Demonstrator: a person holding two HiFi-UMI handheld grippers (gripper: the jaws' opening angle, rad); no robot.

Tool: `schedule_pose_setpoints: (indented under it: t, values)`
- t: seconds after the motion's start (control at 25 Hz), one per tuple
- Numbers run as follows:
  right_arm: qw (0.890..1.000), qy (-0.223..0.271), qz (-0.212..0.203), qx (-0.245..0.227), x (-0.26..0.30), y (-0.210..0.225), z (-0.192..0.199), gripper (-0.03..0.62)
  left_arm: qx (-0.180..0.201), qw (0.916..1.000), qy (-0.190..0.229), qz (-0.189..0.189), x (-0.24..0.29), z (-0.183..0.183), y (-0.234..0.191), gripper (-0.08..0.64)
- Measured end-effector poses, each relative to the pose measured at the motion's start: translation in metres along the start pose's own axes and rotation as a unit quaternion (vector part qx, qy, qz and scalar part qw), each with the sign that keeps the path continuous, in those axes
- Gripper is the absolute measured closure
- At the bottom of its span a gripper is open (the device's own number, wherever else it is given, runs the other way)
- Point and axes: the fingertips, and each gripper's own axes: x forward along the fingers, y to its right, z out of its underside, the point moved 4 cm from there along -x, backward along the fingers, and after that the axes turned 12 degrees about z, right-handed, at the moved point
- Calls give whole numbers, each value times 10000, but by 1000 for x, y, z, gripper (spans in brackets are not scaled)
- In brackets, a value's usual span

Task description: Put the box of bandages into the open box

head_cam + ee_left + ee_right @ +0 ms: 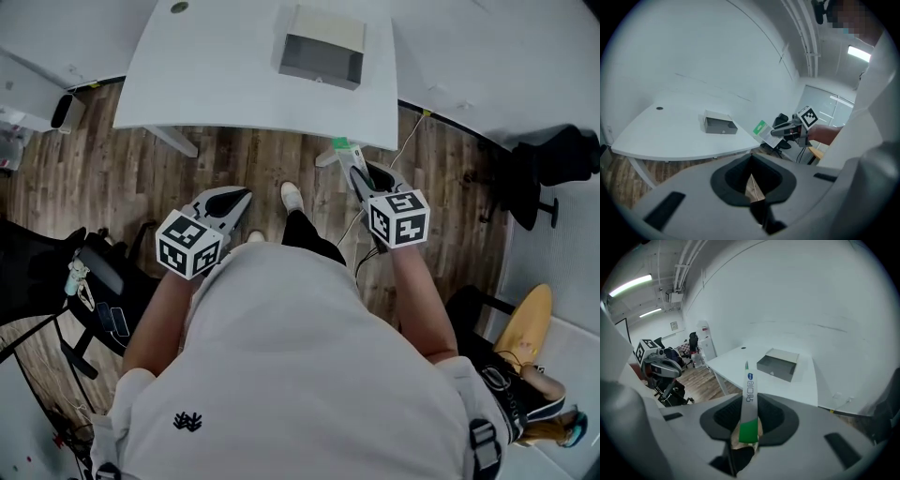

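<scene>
Both short of white table [234, 75]: right claw [352, 165] tight on bandage box [749, 399], left claw [242, 199] closed.

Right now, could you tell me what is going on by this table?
A person stands in front of the white table with a gripper in each hand. The right gripper is shut on the box of bandages, held over the floor just short of the table. The left gripper is shut and empty. The open box sits toward the table's far side.
</scene>
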Motion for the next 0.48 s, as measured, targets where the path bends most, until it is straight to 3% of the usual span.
schedule_pose_setpoints:
  t: [0.48]
  values:
    - [9982, 42, -532, -270, 108, 56, -88, 499, -238, 9957, 309, -843, 31, -57, -46, 554]
